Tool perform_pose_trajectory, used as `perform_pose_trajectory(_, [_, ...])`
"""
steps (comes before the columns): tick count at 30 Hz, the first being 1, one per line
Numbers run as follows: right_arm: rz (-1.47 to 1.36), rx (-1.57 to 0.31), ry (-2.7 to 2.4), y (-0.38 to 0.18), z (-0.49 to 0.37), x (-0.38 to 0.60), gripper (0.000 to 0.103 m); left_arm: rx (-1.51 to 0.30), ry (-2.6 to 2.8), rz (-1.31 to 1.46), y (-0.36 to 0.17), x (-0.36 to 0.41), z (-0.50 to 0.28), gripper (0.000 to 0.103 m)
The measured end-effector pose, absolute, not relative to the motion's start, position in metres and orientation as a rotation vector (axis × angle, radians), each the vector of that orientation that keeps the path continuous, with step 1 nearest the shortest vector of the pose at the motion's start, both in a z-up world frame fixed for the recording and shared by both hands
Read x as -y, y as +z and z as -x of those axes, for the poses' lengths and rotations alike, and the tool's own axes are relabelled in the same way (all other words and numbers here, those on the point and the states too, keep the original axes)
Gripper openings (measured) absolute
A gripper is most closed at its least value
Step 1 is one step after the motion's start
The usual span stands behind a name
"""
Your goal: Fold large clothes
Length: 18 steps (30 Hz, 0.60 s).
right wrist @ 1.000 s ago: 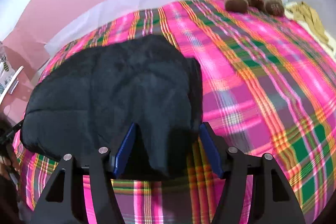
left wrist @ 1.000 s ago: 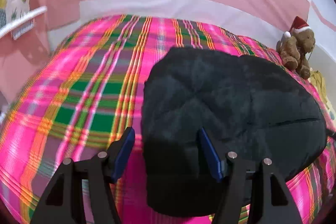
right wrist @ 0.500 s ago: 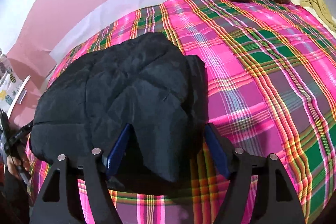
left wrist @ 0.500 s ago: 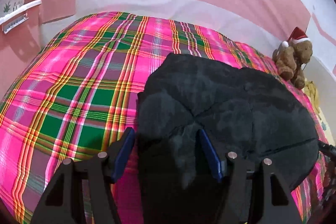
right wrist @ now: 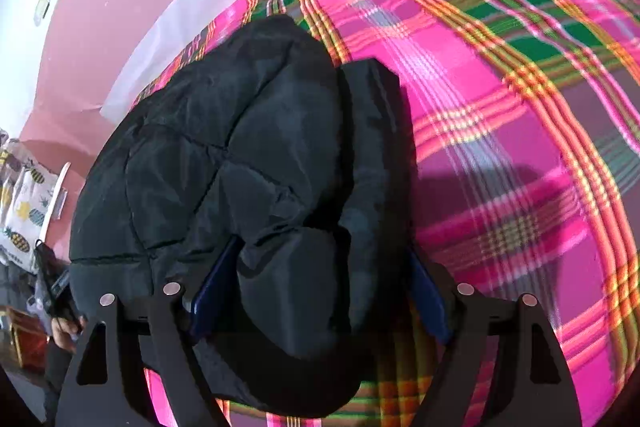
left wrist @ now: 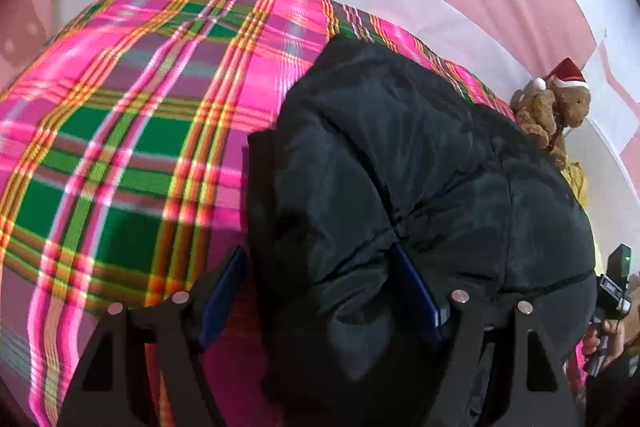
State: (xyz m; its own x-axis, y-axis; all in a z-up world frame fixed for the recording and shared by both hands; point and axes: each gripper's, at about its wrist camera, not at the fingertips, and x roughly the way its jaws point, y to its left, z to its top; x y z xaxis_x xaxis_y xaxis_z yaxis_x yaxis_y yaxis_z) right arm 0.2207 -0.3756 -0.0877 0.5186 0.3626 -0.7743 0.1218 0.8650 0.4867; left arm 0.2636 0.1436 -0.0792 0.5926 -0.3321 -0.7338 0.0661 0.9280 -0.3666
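Observation:
A black puffy jacket (left wrist: pixel 400 167) lies folded into a thick bundle on the pink plaid bed cover (left wrist: pixel 140 127). My left gripper (left wrist: pixel 320 287) straddles the bundle's near left corner. Its jaws are opening, and the blue pads (left wrist: pixel 224 287) stand beside the fabric without squeezing it. In the right wrist view the jacket (right wrist: pixel 240 147) fills the left half. My right gripper (right wrist: pixel 320 283) straddles the near right corner with its jaws opening too, and a puffy lobe sits loose between the pads (right wrist: pixel 424 291).
A brown teddy bear (left wrist: pixel 556 107) in a red hat sits at the far right of the bed, with a yellow cloth (left wrist: pixel 576 179) beside it. Pink walls ring the bed. Open plaid cover (right wrist: pixel 500 107) stretches to the jacket's right. A pineapple-print cloth (right wrist: pixel 24 211) hangs at left.
Both grippers have sunk and moved in over the jacket's near edge. Their jaws have spread wider, the right more than the left. The jacket bundle looks larger and settled on the bed.

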Motion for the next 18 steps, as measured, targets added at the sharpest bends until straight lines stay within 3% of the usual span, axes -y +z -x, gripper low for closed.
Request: perform_pose_trajectory(18, [-0.553, -1.049, 0.235, -0.092, -0.253, 0.382, 0.079, -0.999, -0.364, 0.341, -0.069, -0.154, -0.318, 0.077])
